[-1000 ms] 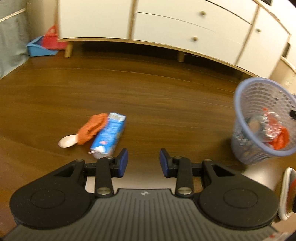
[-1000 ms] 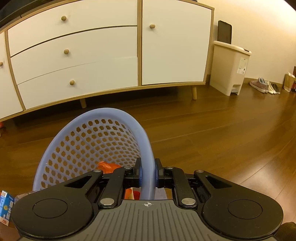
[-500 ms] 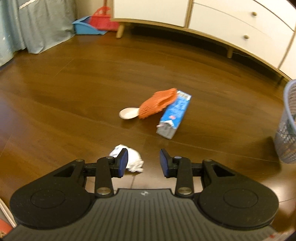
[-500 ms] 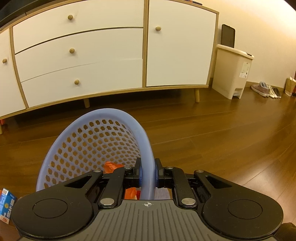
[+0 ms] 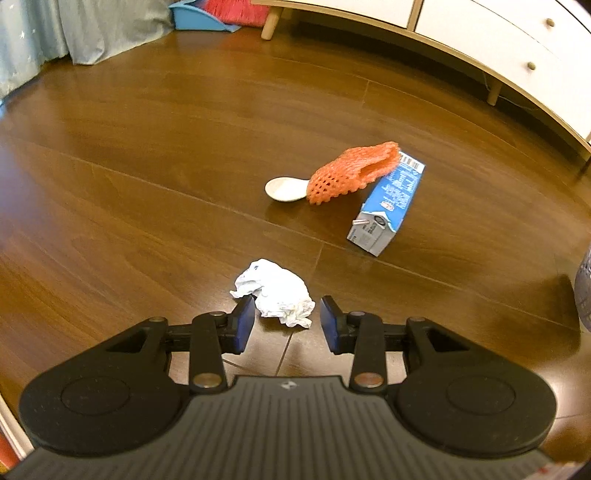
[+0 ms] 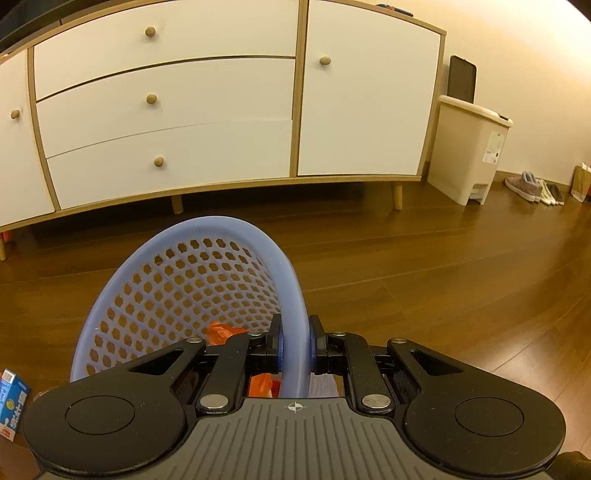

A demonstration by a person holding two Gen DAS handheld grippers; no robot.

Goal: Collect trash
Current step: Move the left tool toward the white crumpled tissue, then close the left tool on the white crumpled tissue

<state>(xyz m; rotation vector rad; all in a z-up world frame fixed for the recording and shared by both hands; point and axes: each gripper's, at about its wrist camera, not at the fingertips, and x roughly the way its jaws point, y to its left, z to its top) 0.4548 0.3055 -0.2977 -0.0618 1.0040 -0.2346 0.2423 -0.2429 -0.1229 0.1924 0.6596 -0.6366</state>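
Note:
A crumpled white paper ball (image 5: 275, 292) lies on the wood floor just in front of my left gripper (image 5: 287, 317), which is open, its blue pads on either side of the ball's near edge. Farther off lie a blue milk carton (image 5: 388, 208), an orange foam net (image 5: 352, 171) and a white spoon (image 5: 283, 189) partly under the net. My right gripper (image 6: 294, 347) is shut on the rim of a lavender mesh basket (image 6: 177, 280) with orange trash (image 6: 221, 330) inside. The carton (image 6: 11, 402) shows again at the right wrist view's lower left.
A white sideboard (image 6: 207, 107) on wooden legs runs along the back. A beige pedal bin (image 6: 469, 155) and shoes (image 6: 532, 186) stand to its right. A grey curtain (image 5: 74, 29) and a blue dustpan (image 5: 199, 16) are at the far left.
My left gripper has swung left and down, from the carton and basket to the paper ball, which now sits between its open fingers. The right gripper keeps holding the basket rim, nearly still.

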